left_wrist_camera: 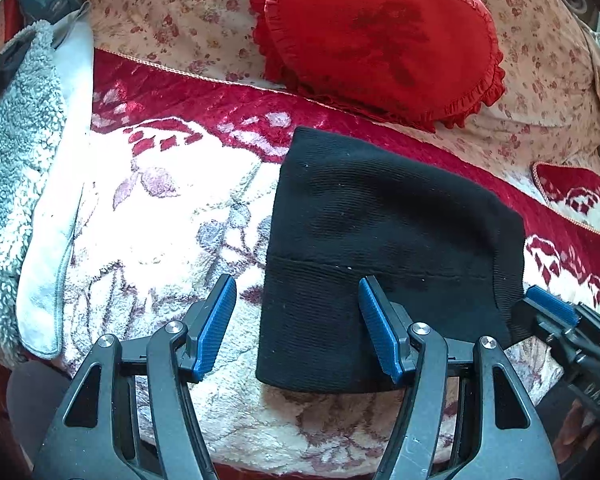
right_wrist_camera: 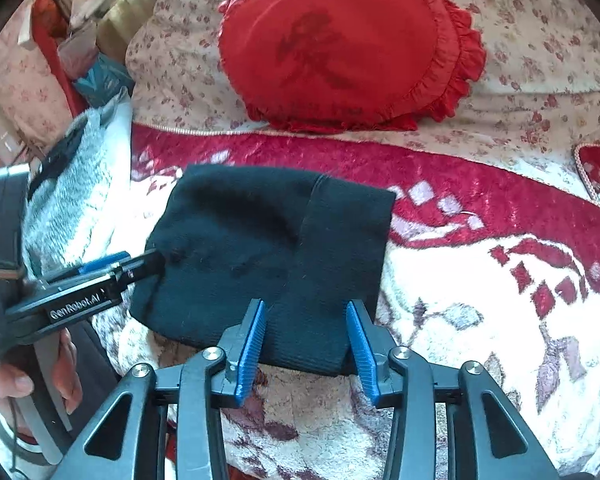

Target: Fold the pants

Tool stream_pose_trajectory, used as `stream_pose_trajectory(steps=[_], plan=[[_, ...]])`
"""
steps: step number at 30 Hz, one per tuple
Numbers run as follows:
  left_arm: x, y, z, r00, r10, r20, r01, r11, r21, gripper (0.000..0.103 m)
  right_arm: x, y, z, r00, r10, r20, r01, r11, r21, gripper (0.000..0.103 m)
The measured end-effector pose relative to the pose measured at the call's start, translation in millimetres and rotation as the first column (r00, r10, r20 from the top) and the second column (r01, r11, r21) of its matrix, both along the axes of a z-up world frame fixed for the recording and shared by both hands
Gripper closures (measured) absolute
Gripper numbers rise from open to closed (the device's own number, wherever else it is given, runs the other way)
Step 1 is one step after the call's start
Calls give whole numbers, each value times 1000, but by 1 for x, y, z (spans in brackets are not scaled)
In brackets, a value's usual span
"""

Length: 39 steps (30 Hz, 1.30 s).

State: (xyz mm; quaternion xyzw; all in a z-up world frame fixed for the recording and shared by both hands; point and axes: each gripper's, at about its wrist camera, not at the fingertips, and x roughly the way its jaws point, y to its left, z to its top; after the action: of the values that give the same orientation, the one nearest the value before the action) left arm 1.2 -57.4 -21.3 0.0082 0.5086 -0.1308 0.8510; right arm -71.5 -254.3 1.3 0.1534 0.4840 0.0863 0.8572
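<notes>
The black knit pants (left_wrist_camera: 380,248) lie folded into a compact rectangle on the red and white floral blanket (left_wrist_camera: 160,208). They also show in the right wrist view (right_wrist_camera: 268,256). My left gripper (left_wrist_camera: 296,300) is open, its jaws straddling the near left edge of the pants, nothing held. In the right wrist view the left gripper (right_wrist_camera: 140,260) sits at the pants' left edge. My right gripper (right_wrist_camera: 306,320) is open, low over the near edge of the ribbed waistband. Its blue fingertip (left_wrist_camera: 548,304) shows at the pants' right edge.
A red heart-shaped frilled pillow (left_wrist_camera: 380,40) lies behind the pants on a flowered sheet (left_wrist_camera: 172,12). A grey fleece garment (left_wrist_camera: 16,160) with a white lining lies at the left. Clutter and a teal bag (right_wrist_camera: 100,80) stand at the far left.
</notes>
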Motion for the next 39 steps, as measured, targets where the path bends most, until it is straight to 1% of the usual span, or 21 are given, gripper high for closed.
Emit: stream_pose_trajectory(steps=[2,6,7,10,12,15,17,20,25,28,36,38,39], plan=[[1,0,-1,1000,-2,-5,2,1000,-1,39,0,-6,0,1000,-20,6,20,999,27,55],[5,4,-4,1000,-7,-25,6,1000,-25,39,4,-10,-6,1000,-24,-11,24,999,28,53],[6,6,-4,999,-6,-32,5,999,-39,39,6,-12,-9,1000,-27,-14,28,998,49,53],[13,15,-8,998,-2,-67,-5,995,-102,32,9,-20,-18,999,-41,-20,43,991,125,50],[16,19,-10,996,-6,-87,-5,991,-133,32,12,-26,-26,998,-50,-23,54,982,179,46],[21,20,-14,995,-14,-97,-1,988,-152,29,18,-31,-33,998,-53,-34,59,976,207,43],[24,19,-16,995,-17,-102,1,987,-163,24,23,-32,-37,997,-57,-46,66,972,224,42],[27,17,-19,994,-22,-108,4,986,-164,24,29,-32,-42,997,-56,-58,68,969,238,41],[31,10,-19,995,-30,-94,15,988,-156,23,34,-31,-47,997,-49,-66,63,967,246,40],[34,5,-20,996,-40,-83,28,990,-141,20,36,-31,-49,996,-52,-67,68,965,255,38],[39,-3,-29,996,-45,-82,32,989,-146,16,39,-29,-52,997,-53,-57,66,964,258,35],[39,-3,-30,996,-38,-83,26,990,-137,5,40,-28,-53,997,-52,-49,63,965,256,34],[40,-3,-33,996,-31,-88,18,991,-135,3,40,-27,-53,998,-50,-45,60,965,255,34]])
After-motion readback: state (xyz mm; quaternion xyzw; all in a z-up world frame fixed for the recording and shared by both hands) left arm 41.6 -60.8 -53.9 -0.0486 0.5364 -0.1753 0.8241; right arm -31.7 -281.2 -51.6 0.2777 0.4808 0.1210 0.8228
